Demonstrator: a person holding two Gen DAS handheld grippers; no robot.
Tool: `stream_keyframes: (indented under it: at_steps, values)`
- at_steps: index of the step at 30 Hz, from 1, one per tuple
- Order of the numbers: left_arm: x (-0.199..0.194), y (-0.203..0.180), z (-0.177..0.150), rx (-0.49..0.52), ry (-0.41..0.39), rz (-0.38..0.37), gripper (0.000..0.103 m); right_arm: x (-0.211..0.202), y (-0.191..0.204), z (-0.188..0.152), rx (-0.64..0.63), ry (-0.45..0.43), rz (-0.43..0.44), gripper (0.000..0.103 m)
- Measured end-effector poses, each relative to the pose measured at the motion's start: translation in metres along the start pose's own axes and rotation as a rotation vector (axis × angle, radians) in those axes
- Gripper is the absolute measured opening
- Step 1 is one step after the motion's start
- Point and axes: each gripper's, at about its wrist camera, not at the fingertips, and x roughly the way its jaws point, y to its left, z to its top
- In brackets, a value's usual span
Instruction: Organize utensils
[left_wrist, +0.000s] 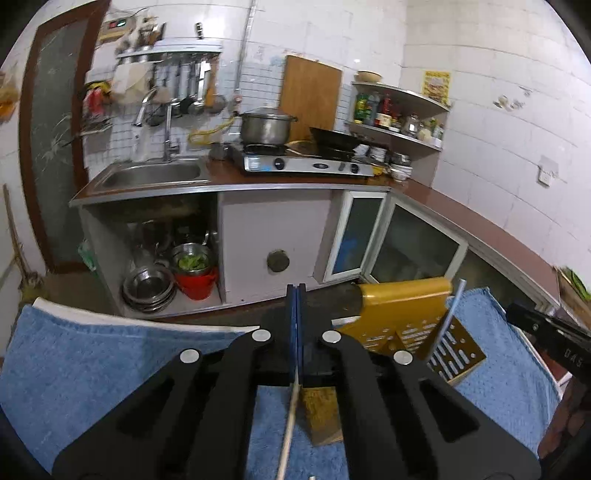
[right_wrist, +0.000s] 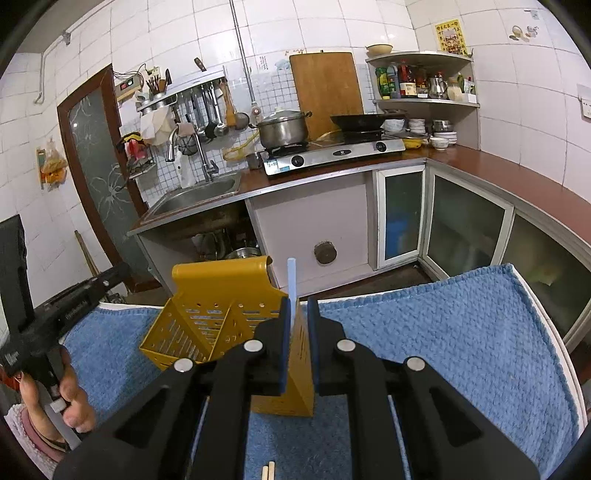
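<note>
A yellow slotted utensil holder (left_wrist: 410, 317) (right_wrist: 221, 314) stands on a blue towel (left_wrist: 92, 354) (right_wrist: 443, 332). A light blue stick (left_wrist: 448, 317) (right_wrist: 291, 291) stands upright in it. My left gripper (left_wrist: 296, 295) is shut on a thin wooden chopstick (left_wrist: 290, 424) that runs back under the jaws, left of the holder. My right gripper (right_wrist: 297, 306) hovers over the holder's near corner, jaws slightly apart with the blue stick between them. Two chopstick ends (right_wrist: 268, 470) lie on the towel below.
The left gripper body and hand (right_wrist: 55, 332) show at the right wrist view's left. Beyond the towel's far edge lies floor, then a counter with a sink (left_wrist: 155, 175), a stove (left_wrist: 306, 162), a pot (left_wrist: 266, 127) and cabinets.
</note>
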Motion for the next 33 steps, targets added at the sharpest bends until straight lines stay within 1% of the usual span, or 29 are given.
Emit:
stream_keyframes:
  at_steps: [2,3,5,8,11,12,13,15,18,19,21,23,27,30,33]
  values:
    - [0.011,0.011,-0.003,-0.010,0.074,-0.006,0.000,0.000,-0.001,0.000,-0.003,0.002,-0.003,0.011]
    - [0.015,0.014,-0.005,-0.012,0.095,0.004,0.000,-0.001,-0.002,-0.001,-0.005,0.005,-0.008,0.011]
    - [0.028,0.022,-0.016,0.000,0.149,0.039,0.000,-0.002,-0.004,-0.004,-0.005,0.013,-0.019,0.011]
    - [0.041,0.027,-0.035,0.029,0.230,0.045,0.000,-0.003,-0.013,-0.010,-0.001,0.041,-0.034,0.011]
    - [0.047,0.031,-0.055,0.028,0.296,0.034,0.016,-0.004,-0.023,-0.016,0.014,0.072,-0.052,0.011]
    - [0.048,0.033,-0.061,0.025,0.310,0.029,0.023,-0.004,-0.026,-0.017,0.021,0.081,-0.058,0.013]
    - [0.047,0.033,-0.067,0.027,0.324,0.027,0.025,-0.006,-0.031,-0.021,0.031,0.091,-0.061,0.016]
    - [0.045,0.032,-0.082,0.047,0.353,0.029,0.026,-0.008,-0.036,-0.027,0.039,0.101,-0.068,0.034]
    - [0.042,0.030,-0.096,0.061,0.396,0.033,0.034,-0.009,-0.045,-0.039,0.048,0.144,-0.086,0.042]
    - [0.041,0.028,-0.100,0.066,0.406,0.031,0.035,-0.006,-0.049,-0.045,0.052,0.181,-0.087,0.044]
    - [0.038,0.024,-0.108,0.083,0.429,0.038,0.035,-0.001,-0.054,-0.055,0.051,0.254,-0.096,0.044]
    - [0.038,0.021,-0.113,0.092,0.451,0.039,0.035,0.001,-0.060,-0.063,0.049,0.293,-0.114,0.044]
    - [0.042,0.010,-0.124,0.138,0.470,0.052,0.034,0.000,-0.073,-0.075,0.079,0.329,-0.124,0.044]
    - [0.049,0.007,-0.132,0.148,0.499,0.053,0.025,0.001,-0.082,-0.082,0.092,0.343,-0.135,0.044]
    - [0.048,0.005,-0.135,0.150,0.498,0.055,0.024,0.001,-0.087,-0.084,0.104,0.342,-0.138,0.044]
